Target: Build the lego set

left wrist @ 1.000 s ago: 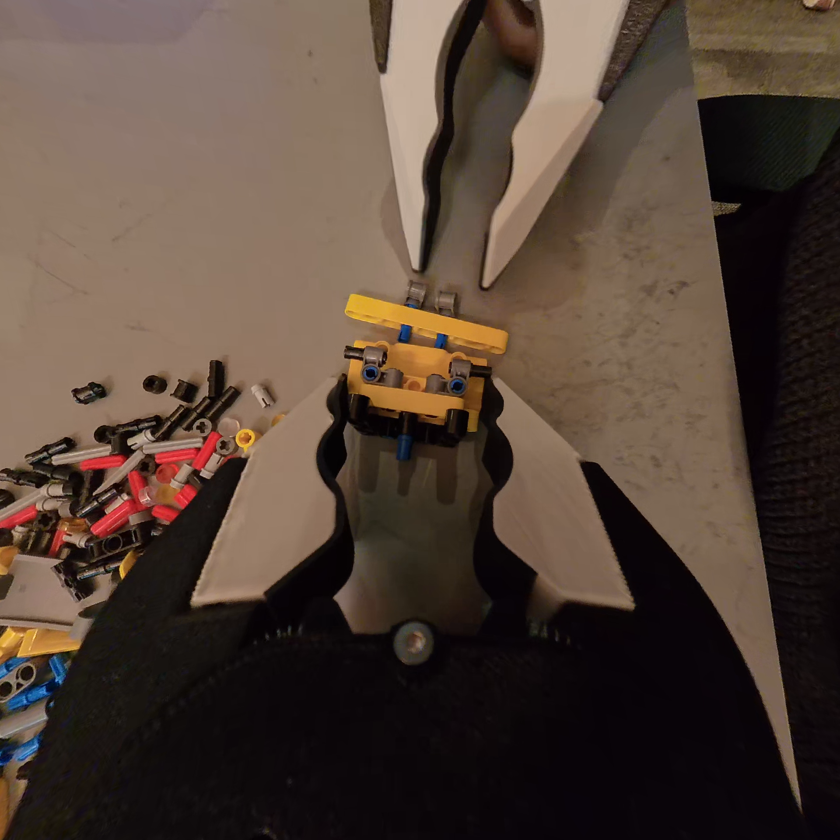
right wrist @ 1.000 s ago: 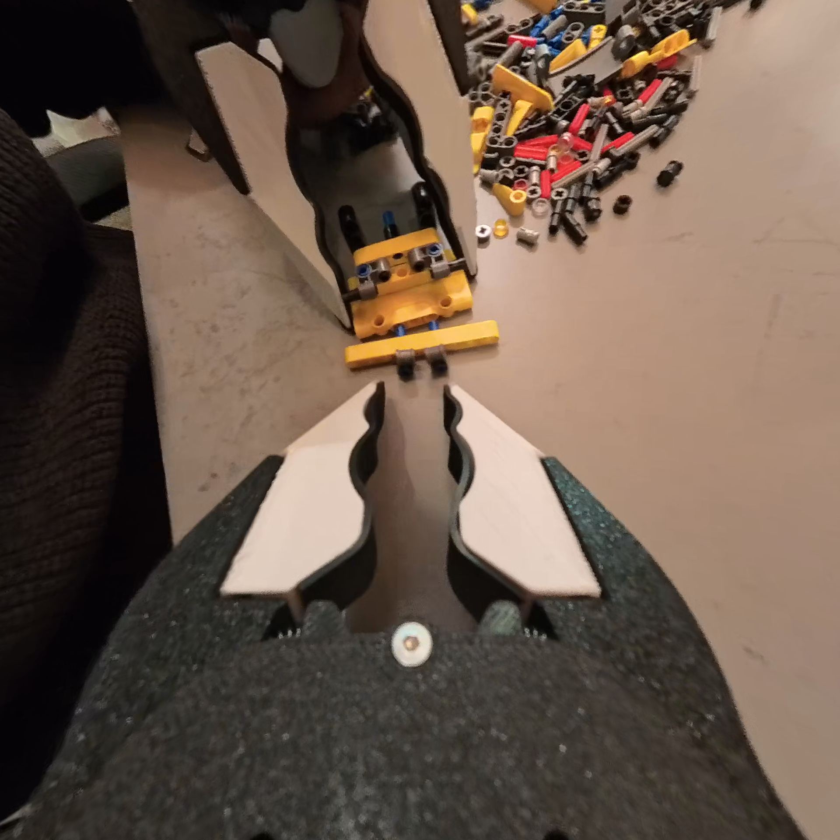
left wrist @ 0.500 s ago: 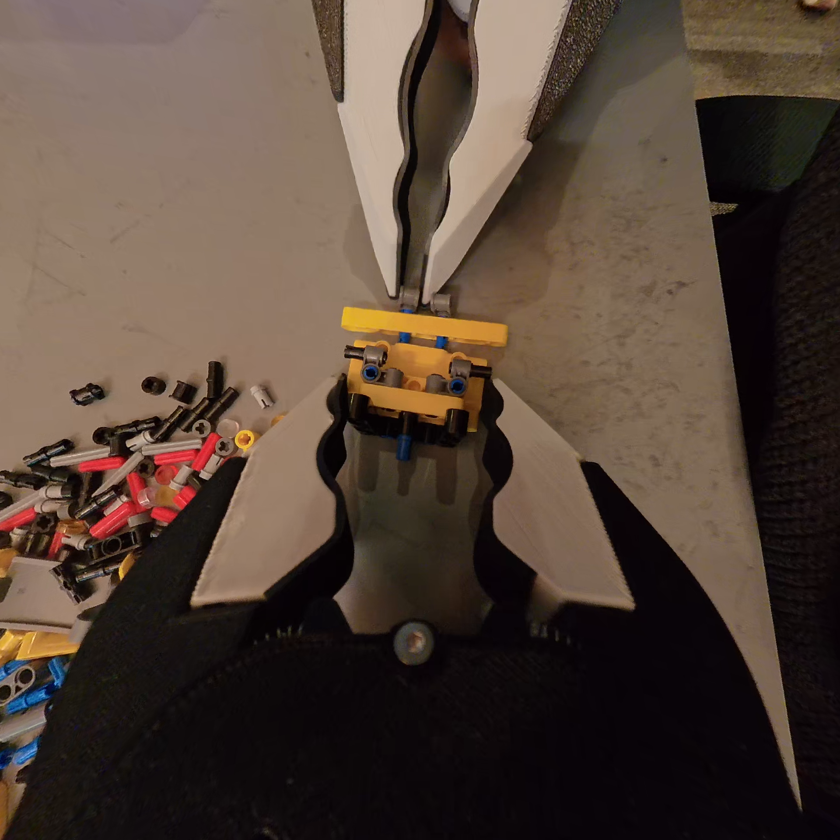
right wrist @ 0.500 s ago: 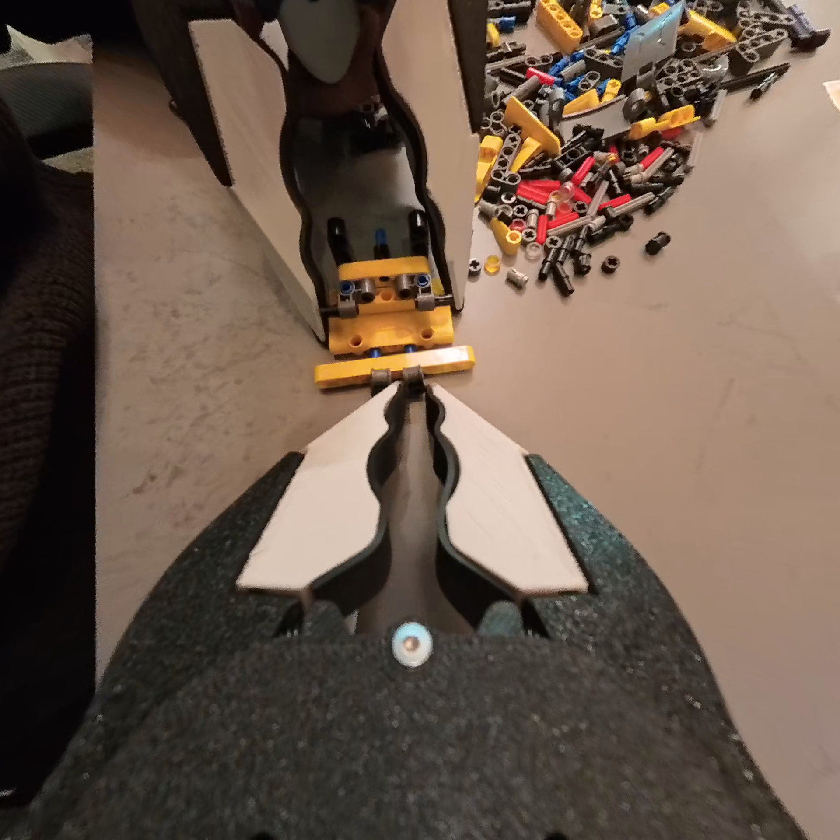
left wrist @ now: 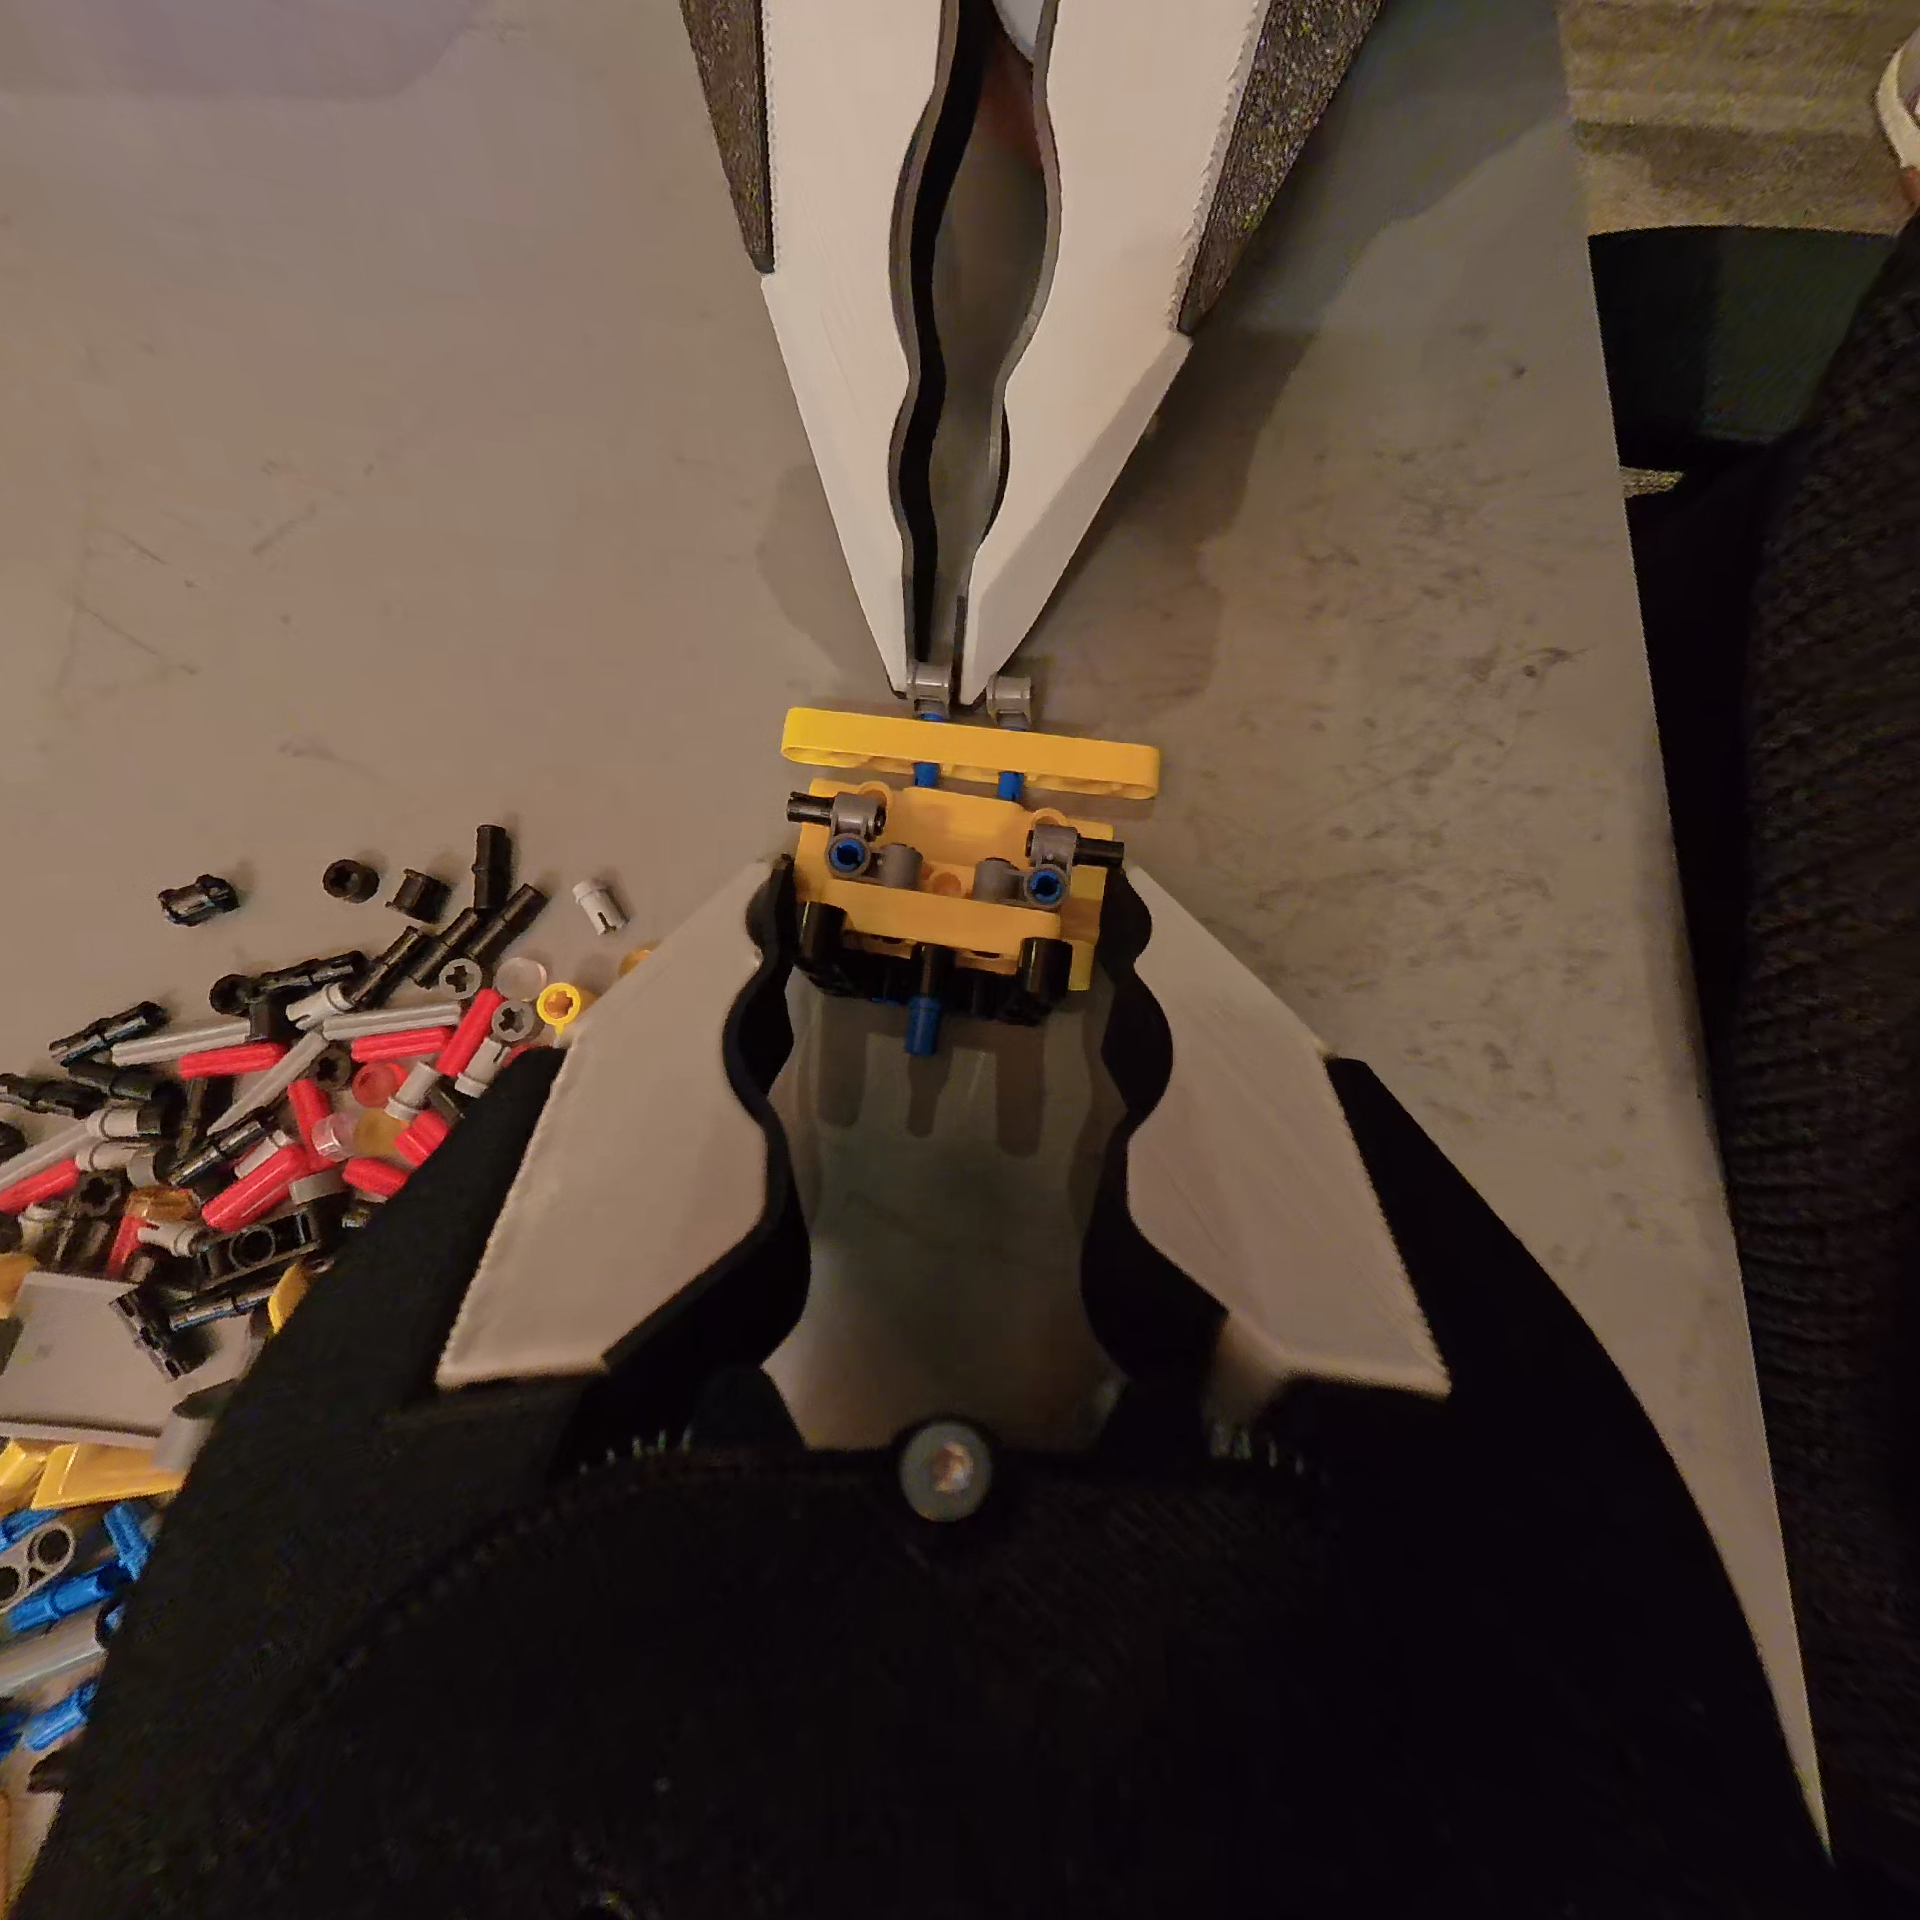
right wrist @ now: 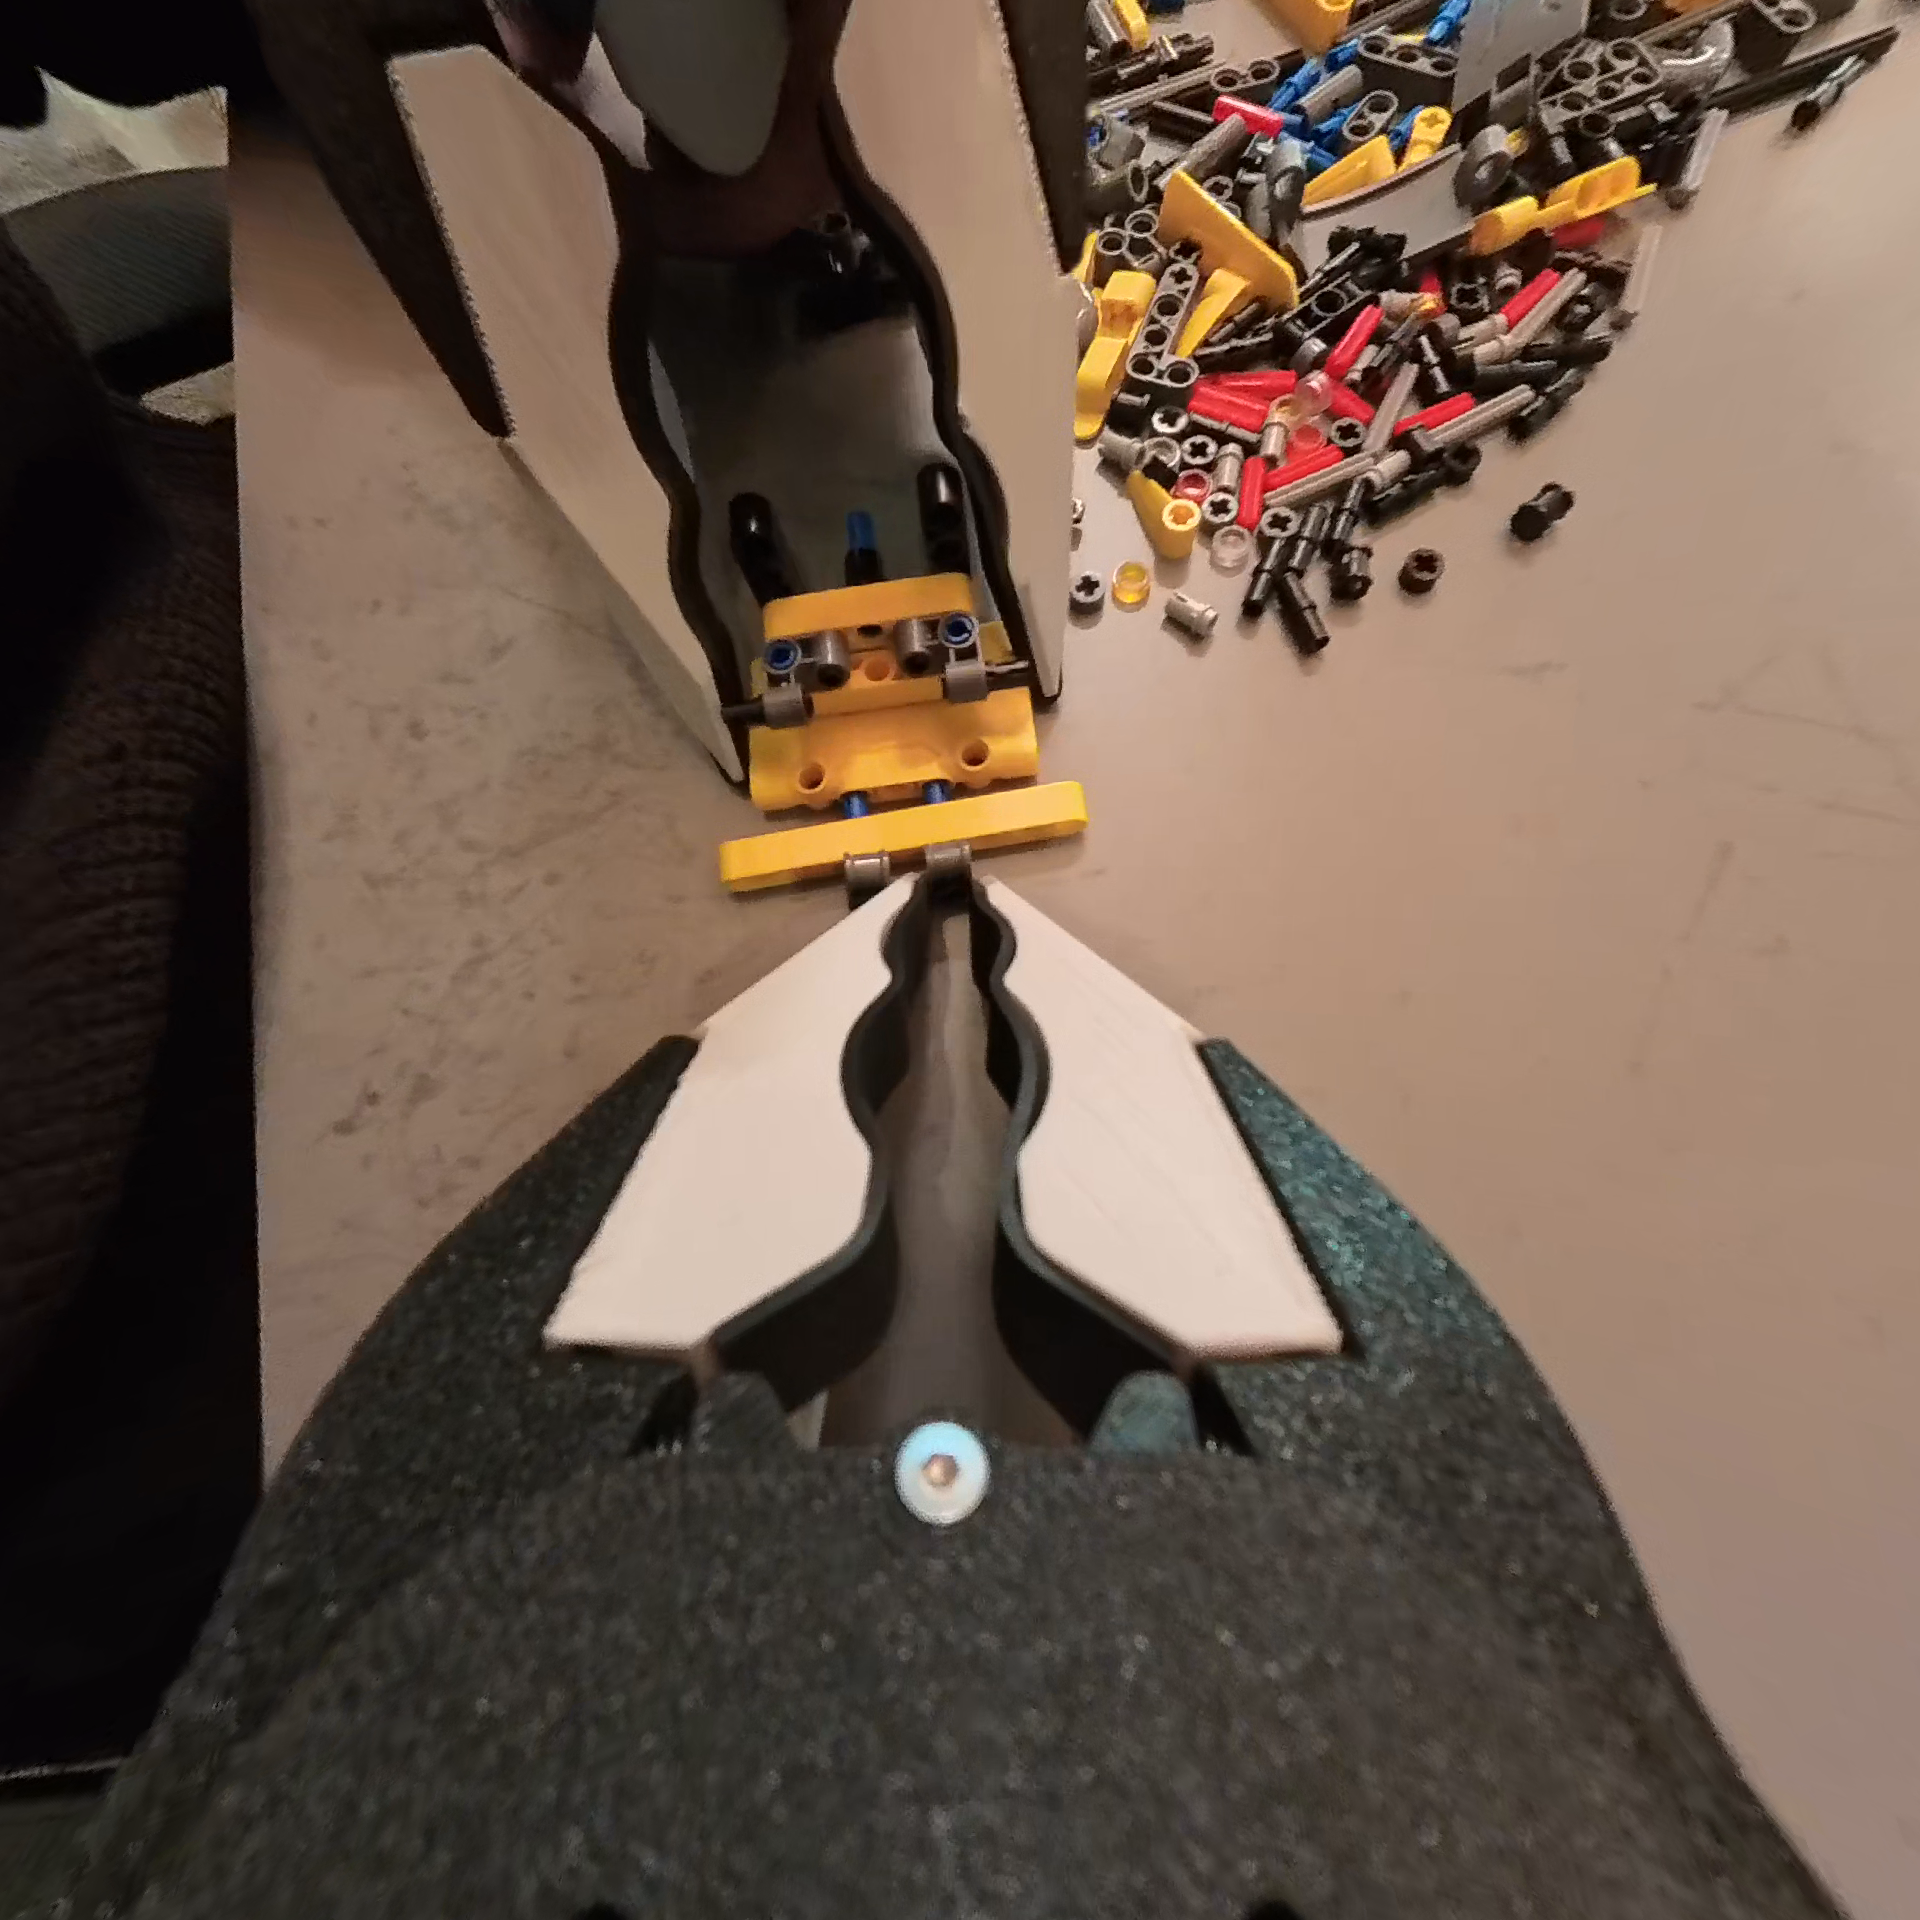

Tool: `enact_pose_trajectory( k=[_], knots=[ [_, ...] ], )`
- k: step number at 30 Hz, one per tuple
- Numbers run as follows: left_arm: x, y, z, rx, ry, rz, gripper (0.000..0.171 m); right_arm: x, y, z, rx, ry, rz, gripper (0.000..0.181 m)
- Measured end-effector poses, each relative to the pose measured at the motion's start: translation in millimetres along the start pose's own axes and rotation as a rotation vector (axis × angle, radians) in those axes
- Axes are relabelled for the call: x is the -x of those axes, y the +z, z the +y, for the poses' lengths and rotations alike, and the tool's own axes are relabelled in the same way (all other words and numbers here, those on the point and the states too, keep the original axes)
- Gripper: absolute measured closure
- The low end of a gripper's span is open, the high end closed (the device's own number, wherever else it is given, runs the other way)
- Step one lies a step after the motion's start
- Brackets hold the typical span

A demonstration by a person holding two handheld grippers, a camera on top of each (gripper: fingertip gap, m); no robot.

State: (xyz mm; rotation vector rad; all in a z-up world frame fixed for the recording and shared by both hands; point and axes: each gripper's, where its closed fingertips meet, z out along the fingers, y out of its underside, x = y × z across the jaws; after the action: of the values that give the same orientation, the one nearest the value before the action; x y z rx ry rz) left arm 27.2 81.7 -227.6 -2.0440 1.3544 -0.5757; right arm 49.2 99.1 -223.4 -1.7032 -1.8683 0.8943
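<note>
Clamping yellow block assembly (left wrist: pixel 951 883): left claw (left wrist: pixel 951 914), flat on tabletop (left wrist: pixel 416 520). Yellow beam (left wrist: pixel 971 753) hangs off assembly's far side on 2 blue pins. Right claw (right wrist: pixel 940 894), wide 1 s ago, now pinched on grey connector (right wrist: pixel 945 862). Loose parts pile (right wrist: pixel 1351 343) beyond.

**Materials and finish**

Yellow block assembly (left wrist: pixel 951 878): smooth, slightly glossy plastic. Loose pin pile (right wrist: pixel 1340 343): same glossy plastic; some studs translucent. Table (left wrist: pixel 416 468): matt grey, scuffed, mottled. Right gripper (right wrist: pixel 943 891) fingers (right wrist: pixel 758 1122): matt white; housing speckled, grainy. Left gripper (left wrist: pixel 945 914) housing: matt black.
</note>
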Motion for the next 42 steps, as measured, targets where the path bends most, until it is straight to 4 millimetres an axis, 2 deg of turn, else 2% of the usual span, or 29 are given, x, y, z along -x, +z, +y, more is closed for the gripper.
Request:
enact_pose_trajectory(
  k=[7,11,15,21,29,35,42],
  knots=[
    [0.2,0.0,-0.3,-0.002,-0.011,-0.003,0.115,-1.7,0.5,-0.8,-0.013,0.066,0.056,0.176],
    [0.3,0.1,-0.2,-0.002,-0.009,-0.006,0.115,-1.8,0.4,-1.1,-0.028,0.153,0.018,0.176],
    [0.4,0.1,-0.1,-0.002,-0.014,-0.005,0.115,-1.3,0.6,-0.5,-0.014,0.044,0.036,0.175],
    [0.3,0.2,-0.3,-0.002,-0.020,-0.005,0.115,-1.2,0.8,-1.0,-0.015,0.063,0.009,0.176],
    [0.7,0.4,-0.4,-0.004,-0.025,-0.013,0.116,-2.0,1.1,-2.7,-0.051,0.275,-0.041,0.176],
    [0.5,0.3,-0.5,-0.005,-0.035,-0.010,0.116,-1.9,1.8,-2.7,-0.034,0.162,0.016,0.176],
    [0.5,-0.1,0.2,-0.003,-0.032,0.006,0.115,-1.0,0.8,-0.8,-0.020,0.100,-0.004,0.173]
  ],
)
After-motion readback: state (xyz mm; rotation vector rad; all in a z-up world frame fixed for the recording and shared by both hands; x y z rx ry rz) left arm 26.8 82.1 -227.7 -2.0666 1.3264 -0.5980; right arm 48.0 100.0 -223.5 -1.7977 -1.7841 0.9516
